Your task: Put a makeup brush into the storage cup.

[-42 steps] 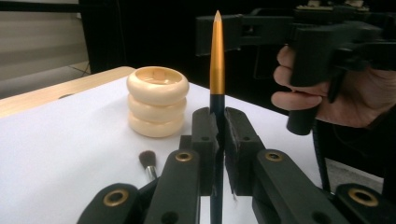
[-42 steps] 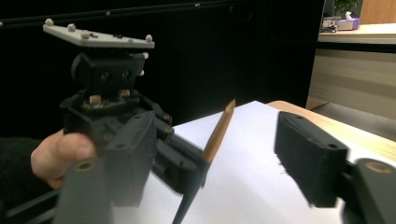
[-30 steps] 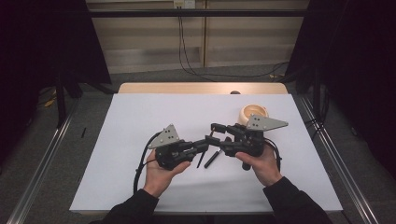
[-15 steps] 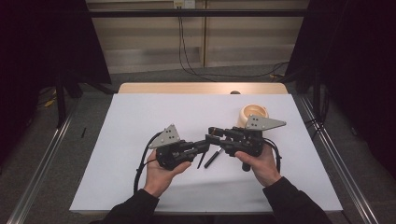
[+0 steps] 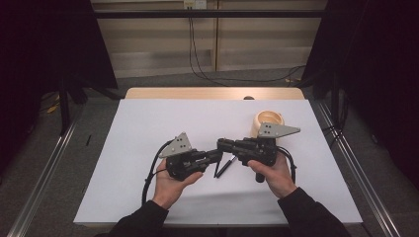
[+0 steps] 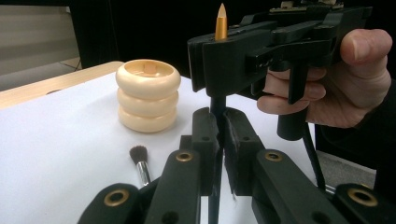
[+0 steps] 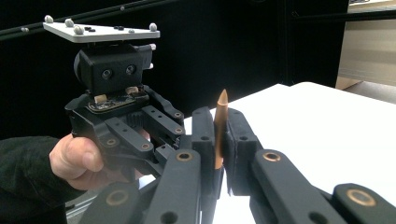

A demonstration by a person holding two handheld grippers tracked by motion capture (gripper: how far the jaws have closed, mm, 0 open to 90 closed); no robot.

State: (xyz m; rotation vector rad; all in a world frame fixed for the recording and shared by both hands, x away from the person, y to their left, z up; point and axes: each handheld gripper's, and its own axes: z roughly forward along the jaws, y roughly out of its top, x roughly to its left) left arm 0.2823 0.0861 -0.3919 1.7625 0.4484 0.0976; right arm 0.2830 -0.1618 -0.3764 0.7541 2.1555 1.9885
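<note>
Where the two claws meet, near the holder [image 5: 269,118] and on the person's side of it: a thin stick [image 6: 221,21] held upright, clear of the table [image 5: 148,123]. Clamped low on its dark shaft by the left claw [image 6: 218,126], jaws pressed tight with the shaft running up between the pads. Clenched higher up by the right claw [image 7: 218,130], jaws having just been closing onto the gold upper part and now pressing it from both sides. Seen in the left gripper view poking out above the right claw as a gold point, level with the holder's rim and off to one side of it, not touching it. Seen in the right gripper view as a copper-gold taper rising just past the jaw tips, left claw and its hand close behind. From above, both claws tip to tip, nearer the person than the holder and well apart from it. Also lying flat between holder and left claw: a small brush [image 6: 138,156], bristles toward the holder, untouched.
</note>
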